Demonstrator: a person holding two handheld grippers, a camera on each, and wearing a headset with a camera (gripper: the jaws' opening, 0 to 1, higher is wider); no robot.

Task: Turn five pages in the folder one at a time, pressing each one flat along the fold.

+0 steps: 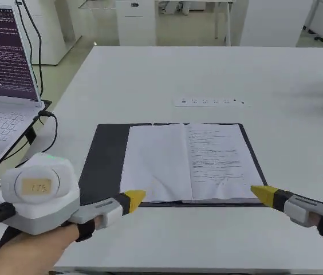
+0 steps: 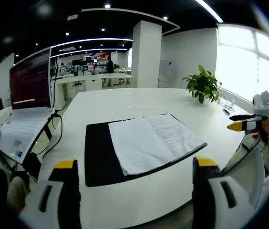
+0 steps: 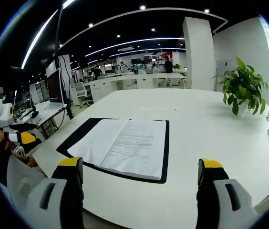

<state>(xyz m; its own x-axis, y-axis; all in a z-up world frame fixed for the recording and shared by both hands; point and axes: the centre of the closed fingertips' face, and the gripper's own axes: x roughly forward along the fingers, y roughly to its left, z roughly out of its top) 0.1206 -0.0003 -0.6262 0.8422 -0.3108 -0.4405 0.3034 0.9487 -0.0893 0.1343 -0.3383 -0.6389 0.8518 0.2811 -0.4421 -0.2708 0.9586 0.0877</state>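
A black folder (image 1: 107, 160) lies open on the white table (image 1: 207, 69), with its left inner cover bare. A blank white page (image 1: 153, 160) lies left of the fold and a printed page (image 1: 216, 157) right of it, both flat. My left gripper (image 2: 134, 164) is open, off the folder's near left corner and clear of it; its yellow fingertip (image 1: 133, 198) is just short of the blank page's bottom edge. My right gripper (image 1: 299, 188) is open with nothing between its fingers, beside the folder's near right corner (image 3: 163, 180) and not touching it.
An open laptop (image 1: 1, 86) with a black cable (image 1: 50, 123) stands off the table's left edge. A white strip (image 1: 207, 102) lies beyond the folder. A potted plant (image 3: 242, 88) stands at the far right. The near table edge runs under both grippers.
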